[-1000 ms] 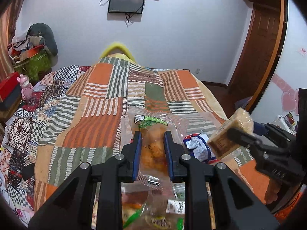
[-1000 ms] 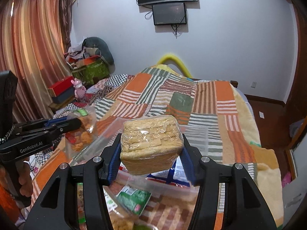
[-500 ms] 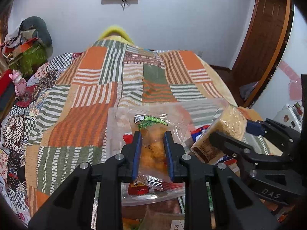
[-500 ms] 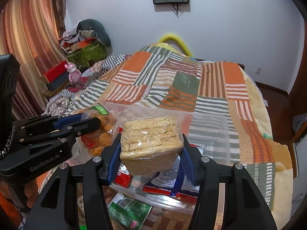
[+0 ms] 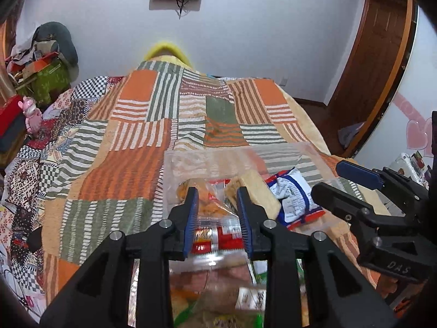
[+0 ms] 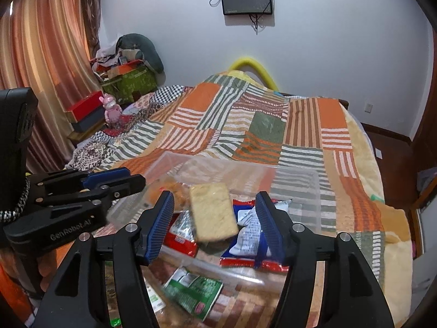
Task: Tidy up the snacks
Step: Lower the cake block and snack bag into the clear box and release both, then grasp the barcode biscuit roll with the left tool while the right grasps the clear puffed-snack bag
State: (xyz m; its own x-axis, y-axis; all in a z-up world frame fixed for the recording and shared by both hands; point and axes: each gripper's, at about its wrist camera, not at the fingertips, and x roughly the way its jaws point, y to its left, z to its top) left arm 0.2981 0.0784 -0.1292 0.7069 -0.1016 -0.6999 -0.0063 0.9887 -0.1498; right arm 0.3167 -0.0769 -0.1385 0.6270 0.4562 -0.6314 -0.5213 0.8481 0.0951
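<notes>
Opening jaws: both grippers, ribbed blue pads, nothing gripped
Cracker block (image 6: 213, 211): rectangular, clear-wrapped
Bin (image 6: 297, 175): transparent plastic
Bed (image 6: 262, 125): striped patchwork

The bedspread (image 6: 273, 125) is a patchwork of orange, green and white stripes. The bin (image 6: 245, 169) is clear. The cracker pack (image 6: 213, 210) is pale tan; the packet (image 6: 251, 229) white with blue and red. The curtain (image 6: 46, 54) is striped orange-pink. Claw pads (image 6: 164, 227) are blue.
</notes>
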